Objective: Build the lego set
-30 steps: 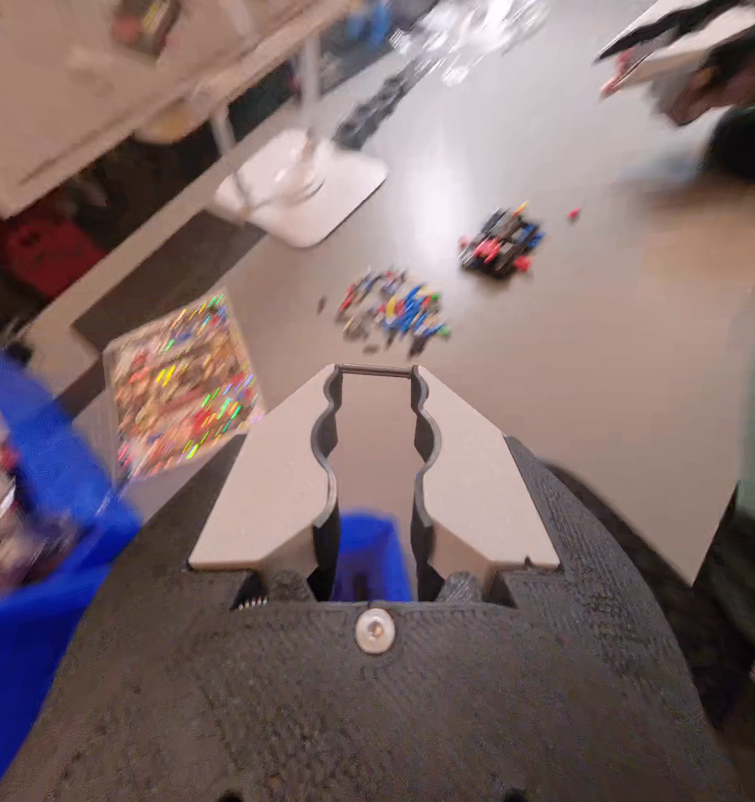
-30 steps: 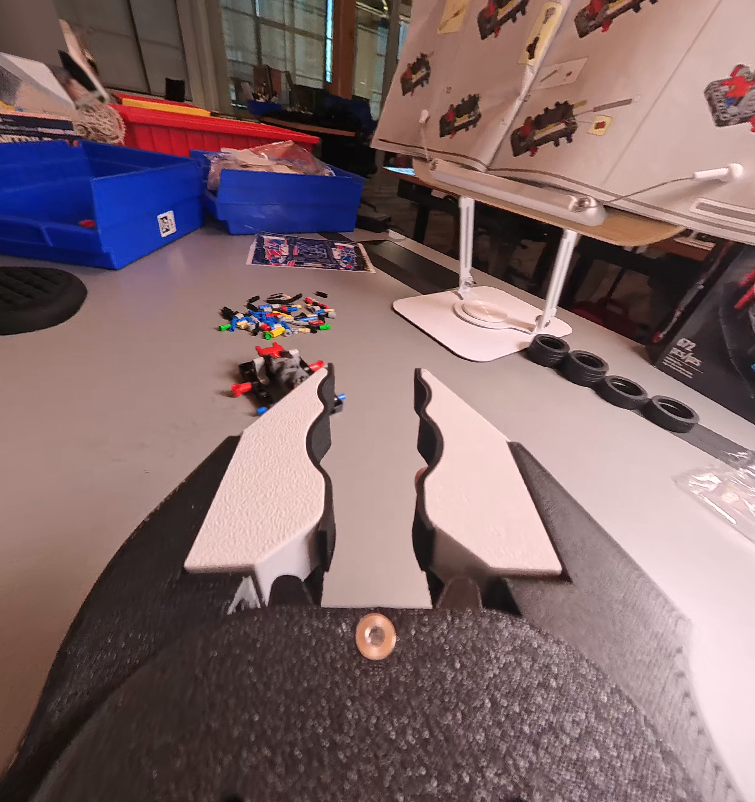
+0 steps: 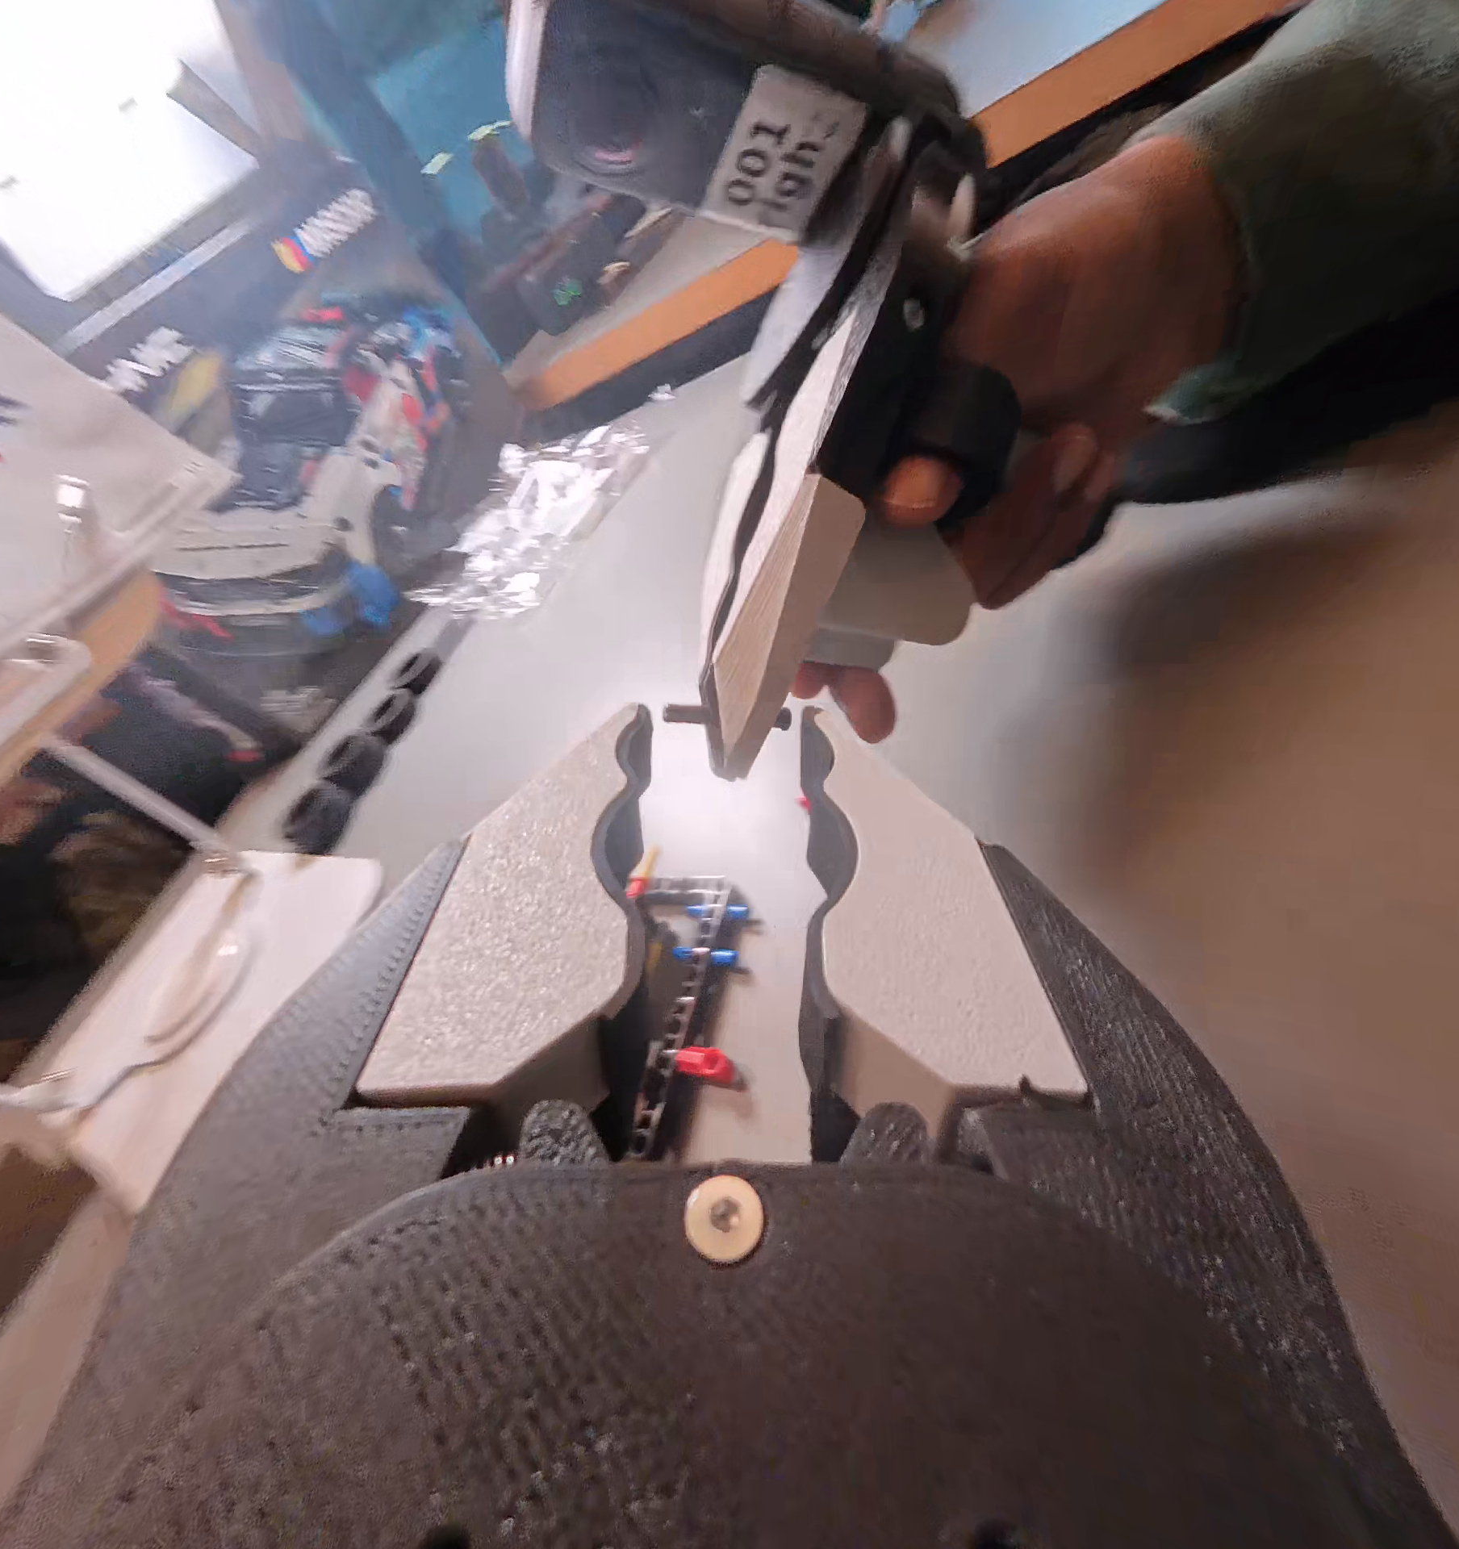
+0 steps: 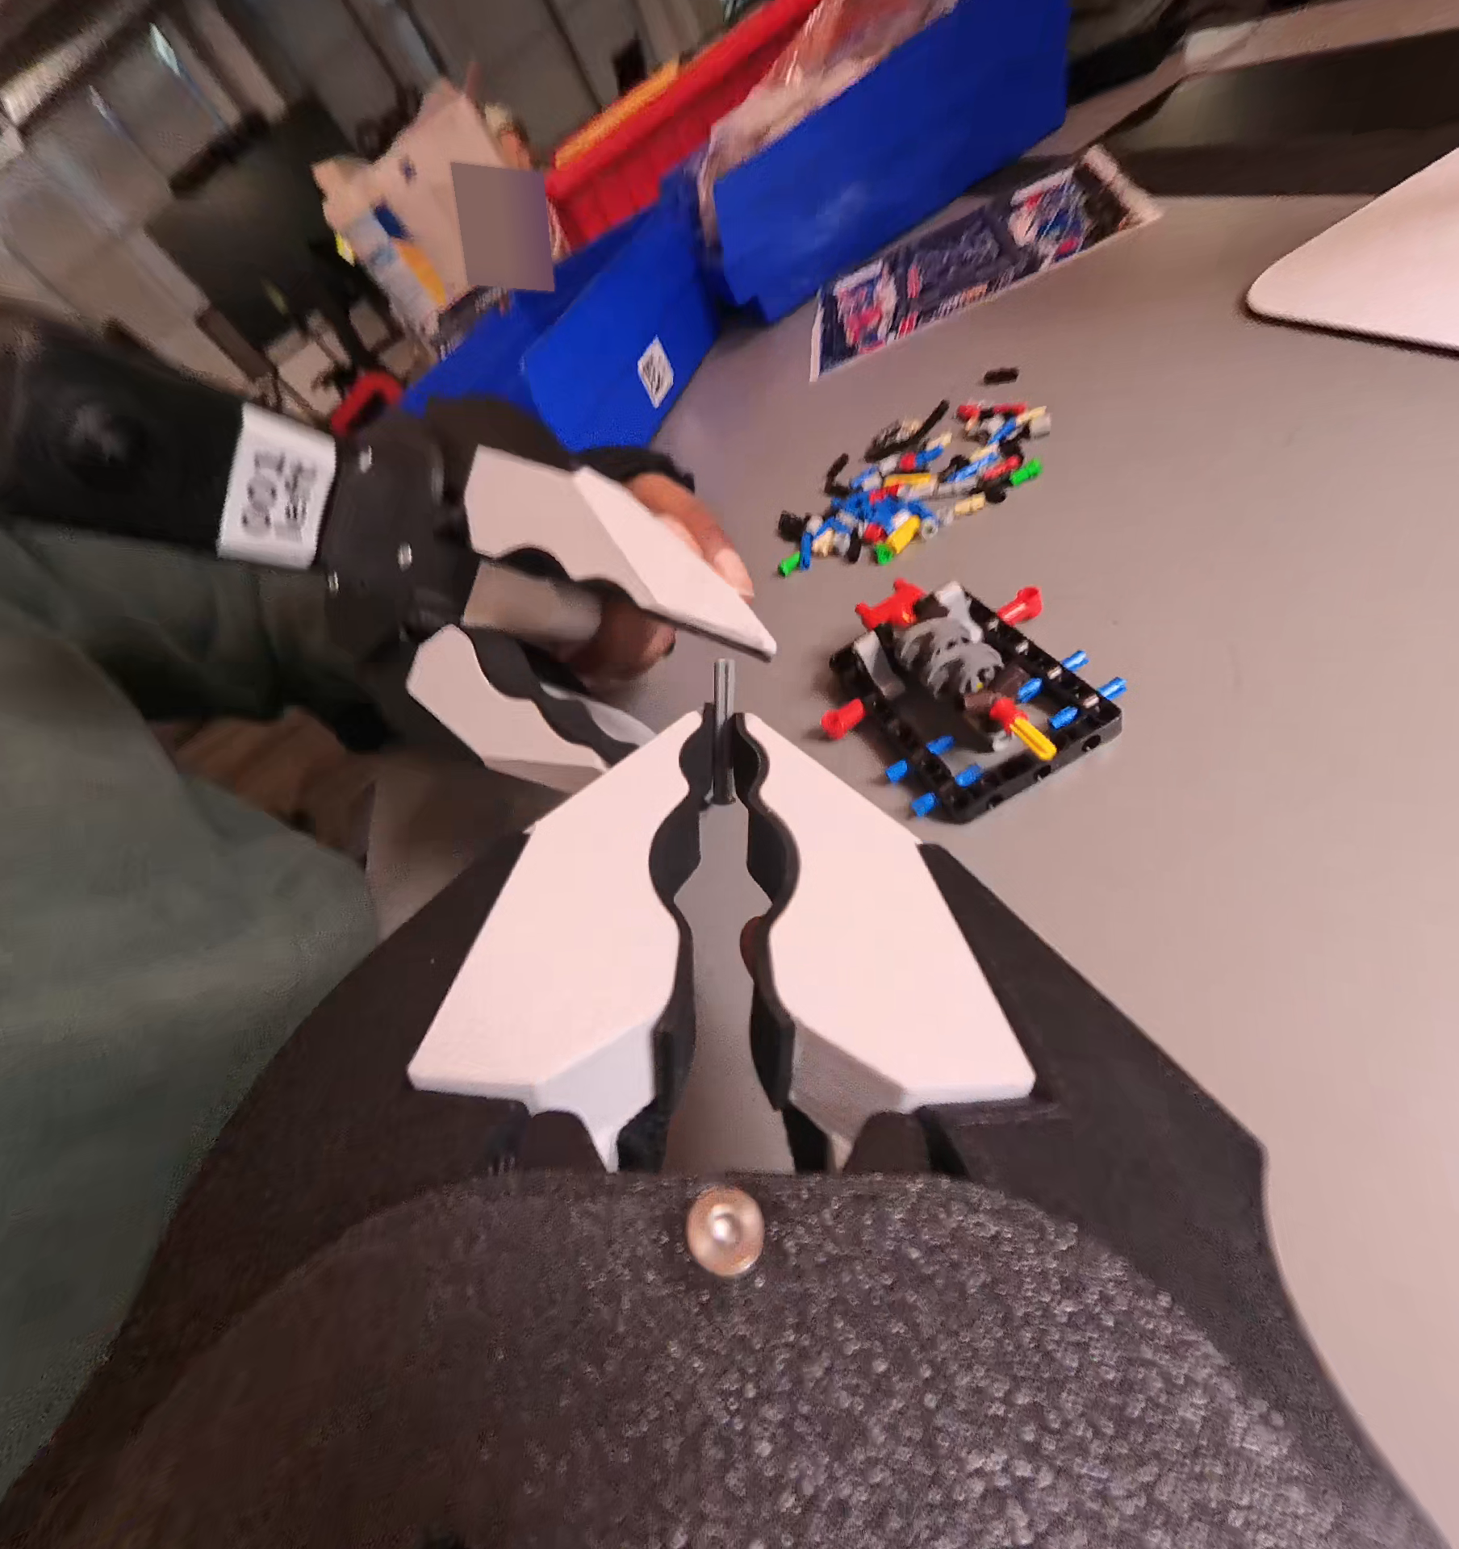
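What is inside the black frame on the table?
Inside the black rectangular brick frame sit grey plastic gears and a yellow peg. Whatever lies beneath the gears is covered.

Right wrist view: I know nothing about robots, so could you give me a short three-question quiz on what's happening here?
1. True or false: the right gripper is shut on a thin dark axle.
2. Where does the black frame assembly lie? A) in a blue bin; B) on the grey table; C) between the left gripper's fingers.
3. Fill the gap: the jaws of the left gripper stand ____.

Key: 1 true; 2 B; 3 open.
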Available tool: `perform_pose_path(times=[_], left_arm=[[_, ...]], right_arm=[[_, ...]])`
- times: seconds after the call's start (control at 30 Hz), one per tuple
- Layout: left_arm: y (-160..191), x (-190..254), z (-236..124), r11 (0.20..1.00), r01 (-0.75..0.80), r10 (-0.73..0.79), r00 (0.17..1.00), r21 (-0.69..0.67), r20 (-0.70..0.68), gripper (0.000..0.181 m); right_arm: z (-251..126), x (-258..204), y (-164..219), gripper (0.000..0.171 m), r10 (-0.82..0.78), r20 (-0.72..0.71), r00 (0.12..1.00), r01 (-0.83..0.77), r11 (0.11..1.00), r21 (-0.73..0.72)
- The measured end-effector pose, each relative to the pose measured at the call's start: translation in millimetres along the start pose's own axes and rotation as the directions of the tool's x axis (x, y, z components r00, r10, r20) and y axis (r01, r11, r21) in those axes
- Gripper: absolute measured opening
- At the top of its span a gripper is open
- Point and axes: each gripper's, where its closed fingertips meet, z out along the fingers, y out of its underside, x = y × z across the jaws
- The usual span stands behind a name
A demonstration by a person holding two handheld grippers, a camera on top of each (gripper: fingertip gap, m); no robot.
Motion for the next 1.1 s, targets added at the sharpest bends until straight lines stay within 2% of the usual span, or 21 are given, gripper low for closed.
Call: perform_pose_path(times=[0.03,0.13,0.23,0.4,0.63,0.93,1.1], left_arm=[[-1.2,5.9,-2.1,0.998,0.056,-0.055,0.996,0.016,-0.073,0.035],[1.9,11.8,-11.6,0.976,0.219,-0.213,0.95,0.0,-0.227,0.03],[15.1,13.8,-20.0,0.957,0.277,-0.289,0.905,-0.084,-0.312,0.025],[35.0,23.3,-28.5,0.933,0.301,-0.355,0.851,-0.195,-0.386,0.023],[52.5,37.1,-24.2,0.926,0.262,-0.356,0.845,-0.272,-0.399,0.023],[52.6,10.7,-27.1,0.918,0.314,-0.381,0.867,-0.243,-0.32,0.024],[53.1,2.0,-29.9,0.918,0.319,-0.381,0.876,-0.235,-0.296,0.025]], right_arm=[[-1.9,1.7,7.8,0.001,-0.033,0.007,0.999,0.033,0.996,-0.077],[-10.9,13.1,35.3,0.001,-0.197,-0.004,0.98,0.184,0.924,-0.336],[-12.3,15.8,62.8,0.001,-0.389,0.049,0.92,0.35,0.756,-0.554],[0.8,20.1,81.9,0.002,-0.505,0.106,0.857,0.432,0.589,-0.682],[8.4,21.7,78.2,0.003,-0.573,0.127,0.81,0.49,0.542,-0.682],[8.5,22.9,75.3,0.006,-0.571,0.102,0.815,0.496,0.597,-0.63],[-6.0,19.3,54.7,0.014,-0.58,0.074,0.812,0.521,0.661,-0.541]])
